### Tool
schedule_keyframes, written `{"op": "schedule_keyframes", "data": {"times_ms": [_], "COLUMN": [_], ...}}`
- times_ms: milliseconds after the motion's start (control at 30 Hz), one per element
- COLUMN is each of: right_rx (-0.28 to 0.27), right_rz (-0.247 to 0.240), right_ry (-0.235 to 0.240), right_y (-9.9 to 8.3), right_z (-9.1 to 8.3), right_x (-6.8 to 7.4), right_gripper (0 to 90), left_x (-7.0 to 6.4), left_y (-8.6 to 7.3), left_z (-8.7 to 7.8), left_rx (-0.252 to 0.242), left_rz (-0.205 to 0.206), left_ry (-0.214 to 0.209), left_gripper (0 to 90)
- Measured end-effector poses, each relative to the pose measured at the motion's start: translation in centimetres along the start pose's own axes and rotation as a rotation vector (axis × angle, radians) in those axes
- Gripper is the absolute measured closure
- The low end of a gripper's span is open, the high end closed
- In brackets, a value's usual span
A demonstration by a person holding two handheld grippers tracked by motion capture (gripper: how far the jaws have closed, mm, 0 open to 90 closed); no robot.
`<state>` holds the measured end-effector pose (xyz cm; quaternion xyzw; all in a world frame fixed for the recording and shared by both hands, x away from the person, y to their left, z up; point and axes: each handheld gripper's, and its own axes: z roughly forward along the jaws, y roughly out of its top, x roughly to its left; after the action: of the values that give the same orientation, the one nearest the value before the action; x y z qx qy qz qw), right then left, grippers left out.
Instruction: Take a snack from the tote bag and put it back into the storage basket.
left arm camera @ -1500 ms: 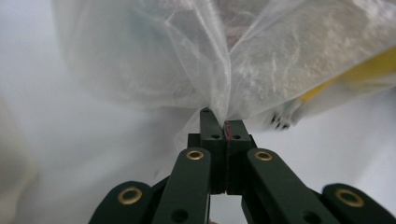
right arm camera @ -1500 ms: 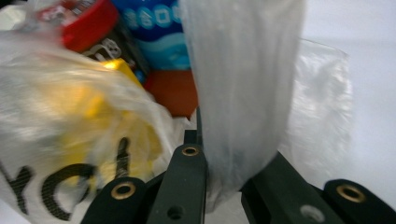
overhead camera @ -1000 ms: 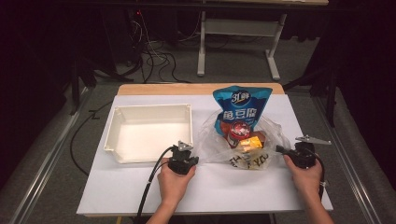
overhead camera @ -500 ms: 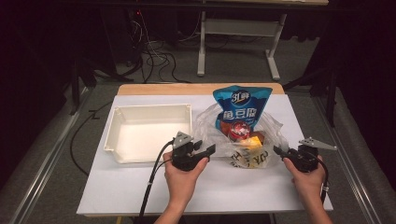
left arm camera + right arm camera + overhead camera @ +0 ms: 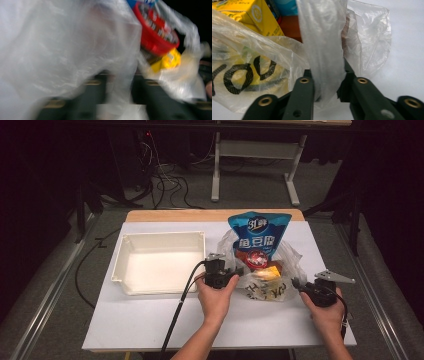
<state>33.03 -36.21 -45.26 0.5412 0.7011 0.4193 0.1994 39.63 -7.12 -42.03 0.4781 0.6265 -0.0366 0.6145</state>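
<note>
My right claw (image 5: 325, 85) pinched a strip of the plastic bag (image 5: 260, 280); my left claw (image 5: 236, 271) met its other edge, grip state unclear. The bag, holding snacks, lay mid-worktop (image 5: 150, 320) beside a white tray (image 5: 159, 262). Probable step: opening it; next, pulling the edges apart.

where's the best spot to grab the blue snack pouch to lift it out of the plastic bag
Probably its top edge. The blue snack pouch stands upright with its upper part sticking out above the clear plastic bag, and that seam looks flat and free of film. Coming down from above seems best: lower down, the bag wraps the pouch, with a yellow carton packed beside it.
</note>
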Motion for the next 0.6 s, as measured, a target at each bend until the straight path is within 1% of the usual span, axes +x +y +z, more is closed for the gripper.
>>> {"op": "schedule_keyframes", "data": {"times_ms": [33,67,100,167,233,267,333,367,400,433,467,500,533,567,600], "right_rx": [0.002,0.005,0.005,0.007,0.004,0.000,-0.006,-0.006,-0.009,-0.006,-0.004,-0.003,0.001,0.010,0.015], "right_rz": [0.001,0.001,-0.001,0.002,0.016,0.010,0.007,0.016,0.007,0.006,0.008,0.018,0.017,0.039,0.030], "right_ry": [0.000,0.002,0.001,-0.012,-0.005,-0.010,-0.018,-0.020,-0.024,-0.028,-0.032,-0.044,-0.048,-0.055,-0.069], "right_y": [0.0,0.0,0.0,0.0,0.1,0.2,0.3,0.3,0.2,0.2,0.2,0.1,0.1,0.1,0.0], "right_z": [0.0,-0.1,-0.1,-0.1,-0.3,-0.4,-0.6,-0.6,-0.6,-0.5,-0.5,-0.5,-0.4,-0.4,-0.2], "right_x": [0.0,-0.2,-0.3,-0.3,-0.4,-0.4,-0.4,-0.4,-0.6,-0.7,-0.9,-1.0,-1.3,-1.3,-1.7], "right_gripper": [82.1,85.0,87.3,89.5,90.0,90.0,90.0,90.0,90.0,90.0,90.0,90.0,90.0,90.0,90.0], "left_x": [0.3,0.6,0.9,1.8,3.0,3.7,4.9,5.5,5.7,5.8,5.9,6.0,6.0,6.2,6.4], "left_y": [-0.1,-0.3,-0.6,-1.3,-1.8,-2.1,-2.5,-2.7,-2.6,-2.5,-2.4,-2.4,-2.4,-2.3,-2.1], "left_z": [0.0,-0.1,-0.1,-0.3,-0.2,-0.2,-0.1,-0.1,-0.4,-0.5,-0.7,-0.9,-1.0,-1.1,-1.3], "left_rx": [0.024,0.046,0.063,0.082,0.102,0.109,0.128,0.127,0.118,0.104,0.094,0.088,0.089,0.078,0.075], "left_rz": [0.004,0.021,0.053,0.083,0.092,0.100,0.133,0.157,0.153,0.158,0.197,0.217,0.217,0.205,0.201], "left_ry": [-0.002,0.005,0.018,0.042,0.076,0.097,0.135,0.158,0.147,0.158,0.177,0.180,0.179,0.179,0.179], "left_gripper": [88.3,89.6,89.9,90.0,90.0,90.0,90.0,90.0,90.0,90.0,90.0,90.0,90.0,90.0,90.0]}}
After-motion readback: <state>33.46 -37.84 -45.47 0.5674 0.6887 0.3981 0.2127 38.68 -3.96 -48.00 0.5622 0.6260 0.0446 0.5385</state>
